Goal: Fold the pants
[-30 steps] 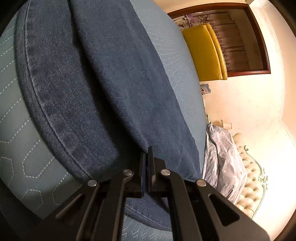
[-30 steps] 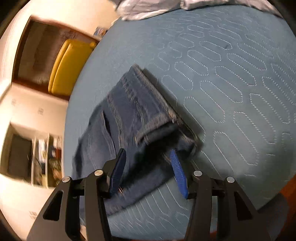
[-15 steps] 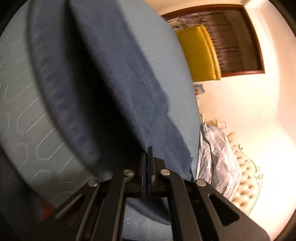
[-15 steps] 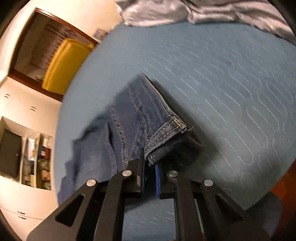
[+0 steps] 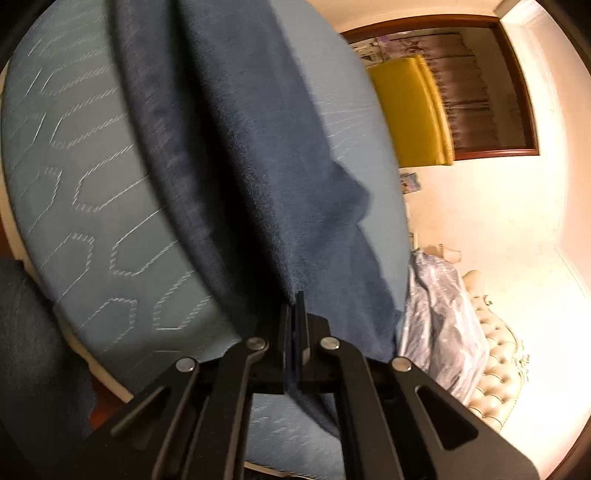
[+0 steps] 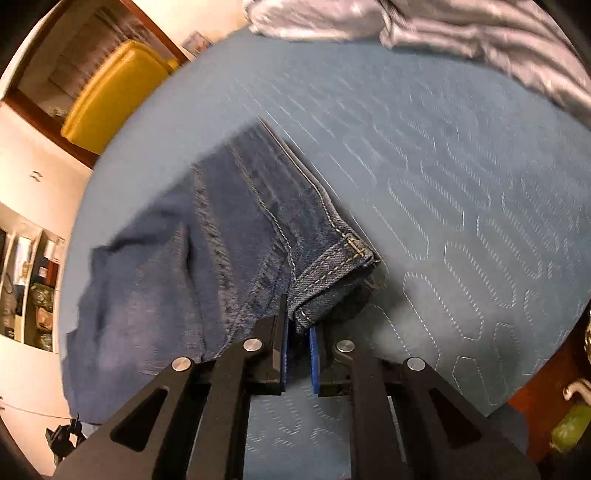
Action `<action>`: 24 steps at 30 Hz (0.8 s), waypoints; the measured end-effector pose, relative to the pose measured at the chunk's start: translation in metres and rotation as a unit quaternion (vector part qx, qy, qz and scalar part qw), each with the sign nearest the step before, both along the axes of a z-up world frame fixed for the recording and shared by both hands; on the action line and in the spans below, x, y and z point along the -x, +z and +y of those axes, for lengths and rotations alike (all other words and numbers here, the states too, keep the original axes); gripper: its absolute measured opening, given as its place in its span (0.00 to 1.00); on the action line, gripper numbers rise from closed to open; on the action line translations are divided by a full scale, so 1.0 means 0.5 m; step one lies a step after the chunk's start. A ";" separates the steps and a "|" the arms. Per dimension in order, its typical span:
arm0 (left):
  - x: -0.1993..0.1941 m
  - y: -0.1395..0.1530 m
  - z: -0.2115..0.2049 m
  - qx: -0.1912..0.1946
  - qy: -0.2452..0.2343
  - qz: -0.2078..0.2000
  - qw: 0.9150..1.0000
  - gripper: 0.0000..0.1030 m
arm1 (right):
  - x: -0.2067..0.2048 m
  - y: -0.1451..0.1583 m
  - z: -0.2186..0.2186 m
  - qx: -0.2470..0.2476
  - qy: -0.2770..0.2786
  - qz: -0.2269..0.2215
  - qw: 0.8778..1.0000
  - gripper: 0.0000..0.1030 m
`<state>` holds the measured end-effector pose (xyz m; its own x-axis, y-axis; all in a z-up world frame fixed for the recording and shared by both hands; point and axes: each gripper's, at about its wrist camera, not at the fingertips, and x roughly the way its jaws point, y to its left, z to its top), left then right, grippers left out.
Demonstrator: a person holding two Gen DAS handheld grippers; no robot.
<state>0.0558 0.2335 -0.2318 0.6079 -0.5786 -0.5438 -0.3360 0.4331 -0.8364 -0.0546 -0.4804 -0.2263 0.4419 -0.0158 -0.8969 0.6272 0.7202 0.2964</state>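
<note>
Dark blue denim pants (image 5: 236, 147) lie stretched over a quilted blue bed cover (image 5: 92, 229). In the left wrist view my left gripper (image 5: 295, 306) is shut on a raised fold of the denim, which hangs away from the jaws up the frame. In the right wrist view the pants (image 6: 221, 229) show a stitched hem (image 6: 332, 266) with tan thread. My right gripper (image 6: 297, 325) is shut on that hem end, with the cloth bunched between its blue pads (image 6: 314, 354). The pinched edge is lifted a little off the bed cover (image 6: 443, 184).
A crumpled silver-grey sheet (image 6: 406, 26) lies at the far side of the bed, also seen as a grey sheet (image 5: 439, 317) beside a tufted cream headboard (image 5: 495, 369). A yellow chair (image 5: 410, 110) stands by a dark wood frame. Shelves (image 6: 33, 288) line the wall.
My right gripper closed on the hem of the pants, which was lying loose between open fingers before. Both grippers have shifted across the bed with the denim, and the cloth now stands in a taller fold.
</note>
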 end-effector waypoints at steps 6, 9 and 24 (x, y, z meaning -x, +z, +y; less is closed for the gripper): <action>0.002 -0.015 0.002 -0.004 -0.002 0.002 1.000 0.01 | -0.030 -0.010 0.016 0.046 0.017 0.020 0.999 0.10; 0.005 -0.019 0.003 0.000 -0.001 0.003 1.000 0.01 | -0.032 -0.014 0.018 0.042 0.014 0.016 0.999 0.10; -0.076 -0.016 0.213 -0.008 0.079 -0.023 0.997 0.20 | -0.033 -0.026 0.033 0.063 0.010 0.035 0.997 0.10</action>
